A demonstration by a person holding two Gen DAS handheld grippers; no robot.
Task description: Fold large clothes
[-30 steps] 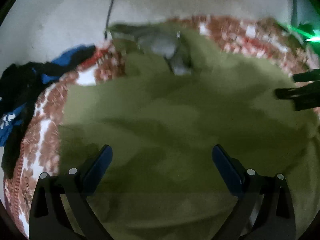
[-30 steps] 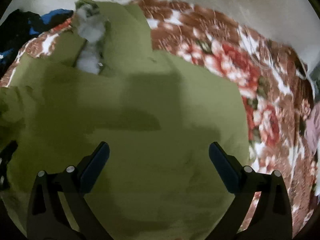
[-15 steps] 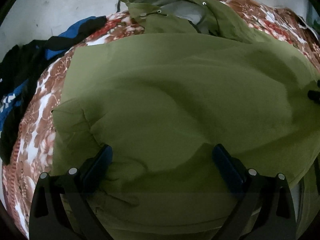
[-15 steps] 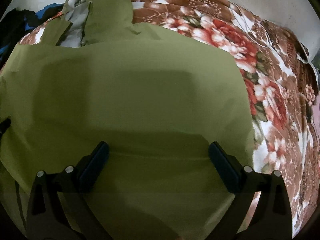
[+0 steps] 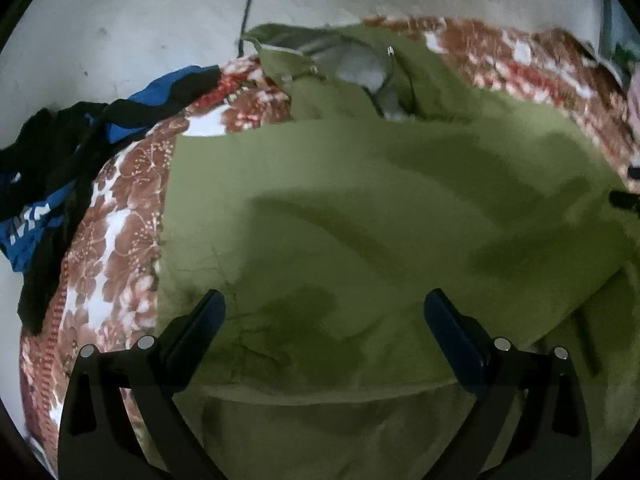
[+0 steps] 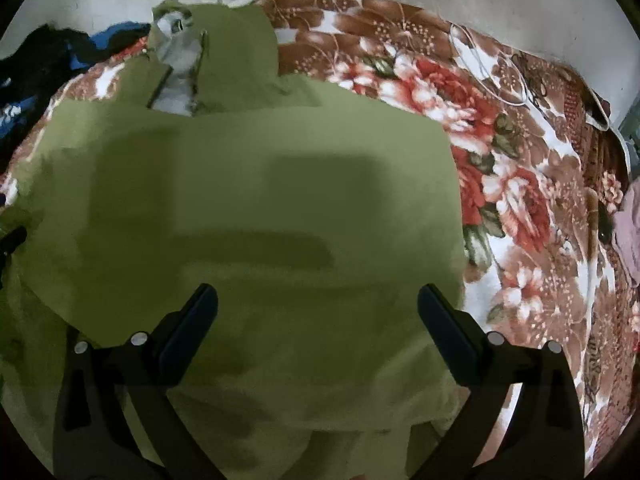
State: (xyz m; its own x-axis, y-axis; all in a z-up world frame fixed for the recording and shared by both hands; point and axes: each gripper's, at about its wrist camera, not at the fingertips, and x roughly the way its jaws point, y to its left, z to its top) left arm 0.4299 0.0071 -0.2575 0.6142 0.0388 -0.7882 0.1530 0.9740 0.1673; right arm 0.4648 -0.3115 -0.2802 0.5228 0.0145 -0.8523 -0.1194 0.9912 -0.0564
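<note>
Below, my left gripper and right gripper hover wide apart, holding nothing, over a soft, limp olive jacket, best pinched at its near hem.

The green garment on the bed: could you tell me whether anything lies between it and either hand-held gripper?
Nothing visible does. The left hand-held gripper and right hand-held gripper both hang open directly over the green garment, which lies spread on the floral bedspread. The dark clothes pile sits off to the side.
</note>
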